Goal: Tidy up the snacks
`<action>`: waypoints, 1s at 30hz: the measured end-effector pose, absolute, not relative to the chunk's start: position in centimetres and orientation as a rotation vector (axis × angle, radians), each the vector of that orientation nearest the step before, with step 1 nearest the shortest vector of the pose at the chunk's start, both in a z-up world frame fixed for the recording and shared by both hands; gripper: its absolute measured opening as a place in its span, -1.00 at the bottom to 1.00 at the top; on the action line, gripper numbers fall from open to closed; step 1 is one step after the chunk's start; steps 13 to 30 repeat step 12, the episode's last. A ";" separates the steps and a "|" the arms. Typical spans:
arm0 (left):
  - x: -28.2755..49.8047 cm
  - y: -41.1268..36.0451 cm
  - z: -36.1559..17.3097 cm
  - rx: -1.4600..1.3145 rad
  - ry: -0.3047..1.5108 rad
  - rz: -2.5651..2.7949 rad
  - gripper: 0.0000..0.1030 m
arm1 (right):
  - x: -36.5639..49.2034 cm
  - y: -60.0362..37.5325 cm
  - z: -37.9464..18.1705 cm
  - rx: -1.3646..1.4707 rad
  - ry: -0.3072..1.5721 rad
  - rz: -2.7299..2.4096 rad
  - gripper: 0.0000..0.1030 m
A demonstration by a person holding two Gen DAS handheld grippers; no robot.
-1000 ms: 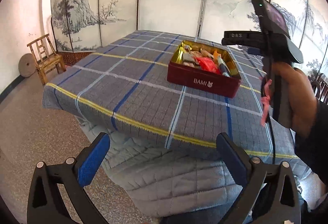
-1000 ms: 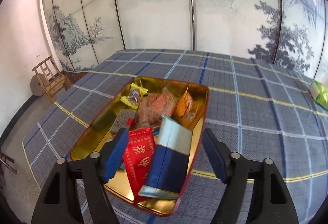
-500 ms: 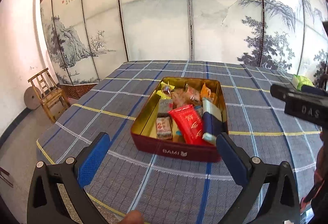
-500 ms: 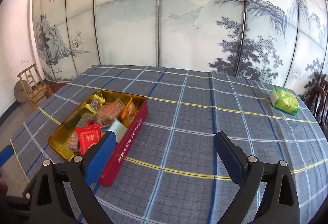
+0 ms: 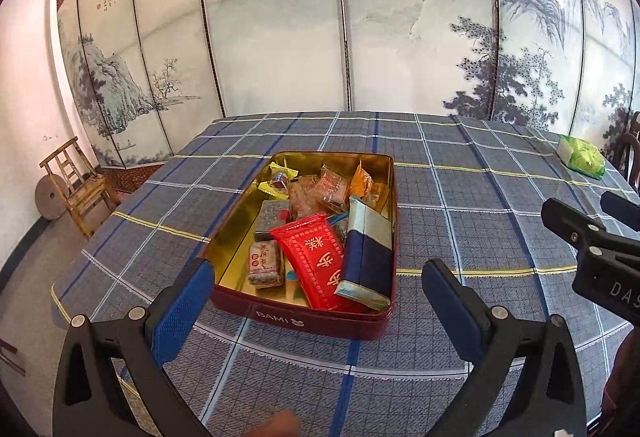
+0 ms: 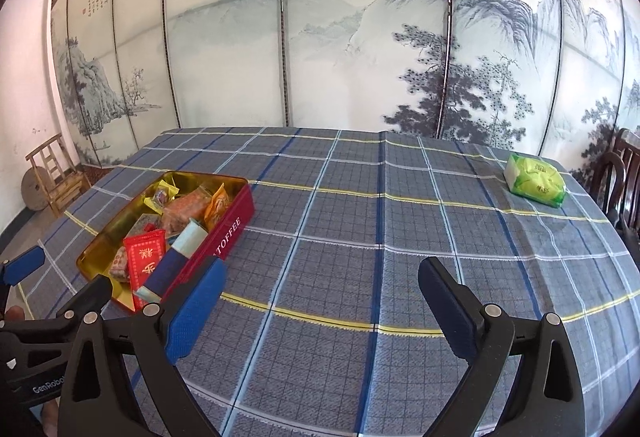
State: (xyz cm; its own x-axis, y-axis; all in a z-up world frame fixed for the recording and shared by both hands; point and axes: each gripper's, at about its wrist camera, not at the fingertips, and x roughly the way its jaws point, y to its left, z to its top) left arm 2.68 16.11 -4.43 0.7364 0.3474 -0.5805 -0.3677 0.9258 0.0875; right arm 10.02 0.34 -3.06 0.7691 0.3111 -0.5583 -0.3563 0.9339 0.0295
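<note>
We hold our left gripper (image 5: 316, 279) low in the left wrist view, tilted down toward the table, its blue-padded jaws spread wide and empty on either side of the near end of the red snack tin (image 5: 308, 315). The tin sits at the frame's centre on the checked tablecloth (image 5: 460, 229), its lid off, filled with wrapped snacks: a red packet (image 5: 316, 261) and a blue-and-white packet (image 5: 366, 257) lie on top toward the near end. We cannot read what lies under them.

Our right gripper (image 6: 322, 291) also points downward, jaws released and wide apart, with only bare cloth between them; the tin lies at the middle left of that view, just beyond the left finger. A green packet (image 6: 536, 183) rests well apart from the tin, at the upper right near the table's far edge.

In the left wrist view our right gripper's body is cut off at the right edge. A fingertip at the bottom edge is blurred.
</note>
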 end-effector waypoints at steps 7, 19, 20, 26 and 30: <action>3.1 15.1 -4.9 -0.043 0.646 0.359 0.99 | 10.4 -0.4 -3.4 -0.065 0.599 0.362 0.88; 3.1 14.8 -4.9 -0.035 0.640 0.367 0.99 | 10.5 -0.8 -3.6 -0.057 0.603 0.362 0.88; 3.1 14.8 -4.9 -0.035 0.640 0.367 0.99 | 10.5 -0.8 -3.6 -0.057 0.603 0.362 0.88; 3.1 14.8 -4.9 -0.035 0.640 0.367 0.99 | 10.5 -0.8 -3.6 -0.057 0.603 0.362 0.88; 3.1 14.8 -4.9 -0.035 0.640 0.367 0.99 | 10.5 -0.8 -3.6 -0.057 0.603 0.362 0.88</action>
